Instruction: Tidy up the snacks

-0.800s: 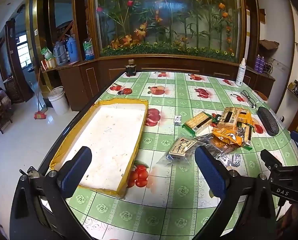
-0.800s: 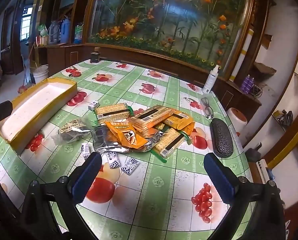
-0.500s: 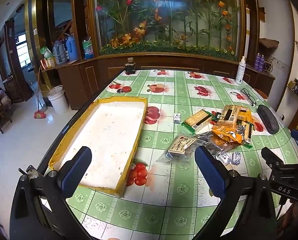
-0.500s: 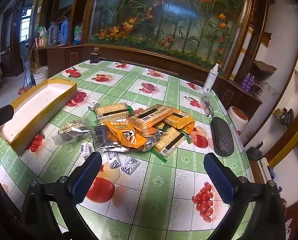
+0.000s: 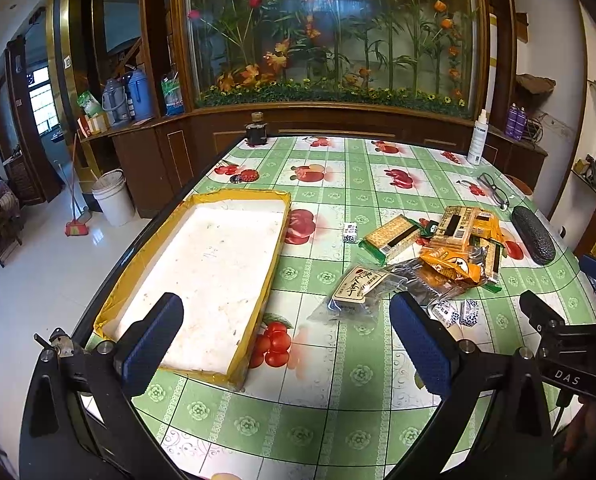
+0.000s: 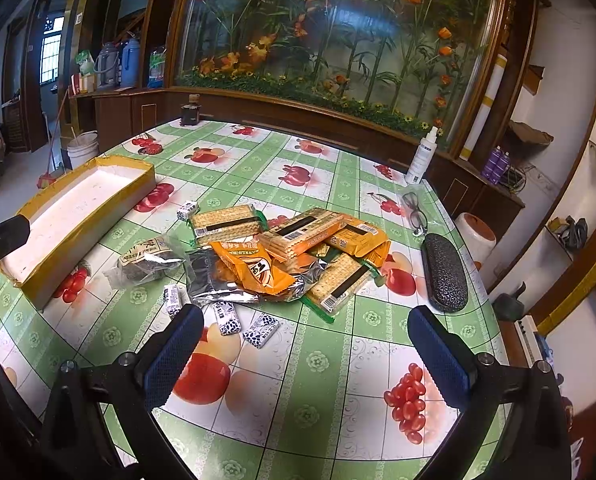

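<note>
A heap of snack packets lies mid-table: cracker packs, an orange bag, silver foil bags and a clear bag with a paper label. Several small black-and-white candies lie at its near edge. A yellow-rimmed white tray sits empty on the table's left side and also shows in the right wrist view. My left gripper is open and empty above the tray's near right corner. My right gripper is open and empty, just short of the candies.
A black glasses case, spectacles and a white spray bottle stand at the table's right side. A dark jar sits at the far edge. The table's near edge lies just under both grippers.
Both grippers have drawn back slightly from the table; the snacks and tray look a little farther away. Nothing on the table has moved.
</note>
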`<control>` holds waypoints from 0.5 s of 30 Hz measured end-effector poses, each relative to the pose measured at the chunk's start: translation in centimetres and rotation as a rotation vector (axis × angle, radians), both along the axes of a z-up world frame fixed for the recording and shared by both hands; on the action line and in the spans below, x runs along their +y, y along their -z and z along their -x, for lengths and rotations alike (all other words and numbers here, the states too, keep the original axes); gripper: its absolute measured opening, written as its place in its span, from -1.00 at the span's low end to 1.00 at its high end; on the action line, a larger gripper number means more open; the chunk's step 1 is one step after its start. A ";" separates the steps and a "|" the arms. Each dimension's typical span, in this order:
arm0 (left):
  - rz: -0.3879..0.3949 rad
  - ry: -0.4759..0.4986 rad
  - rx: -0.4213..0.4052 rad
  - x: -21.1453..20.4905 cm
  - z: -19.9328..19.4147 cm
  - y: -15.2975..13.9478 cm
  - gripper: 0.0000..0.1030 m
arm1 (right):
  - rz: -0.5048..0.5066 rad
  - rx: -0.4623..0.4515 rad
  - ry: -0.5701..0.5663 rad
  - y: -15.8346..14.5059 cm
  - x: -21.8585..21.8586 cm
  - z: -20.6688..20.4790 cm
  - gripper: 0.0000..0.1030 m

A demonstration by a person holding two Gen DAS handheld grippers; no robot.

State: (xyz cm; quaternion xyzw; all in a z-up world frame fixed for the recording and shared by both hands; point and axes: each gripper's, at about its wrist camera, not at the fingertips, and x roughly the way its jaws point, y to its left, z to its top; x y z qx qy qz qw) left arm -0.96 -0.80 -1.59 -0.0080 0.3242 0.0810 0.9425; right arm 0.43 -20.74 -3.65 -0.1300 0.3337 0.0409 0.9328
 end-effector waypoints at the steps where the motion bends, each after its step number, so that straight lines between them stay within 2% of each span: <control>1: 0.001 0.001 0.000 0.0 0.0 0.0 1.00 | 0.001 0.000 0.000 0.0 0.0 0.0 0.99; 15: 0.014 0.019 0.028 -0.2 -0.6 0.4 1.00 | -0.004 0.013 0.001 0.3 -0.1 -0.2 0.99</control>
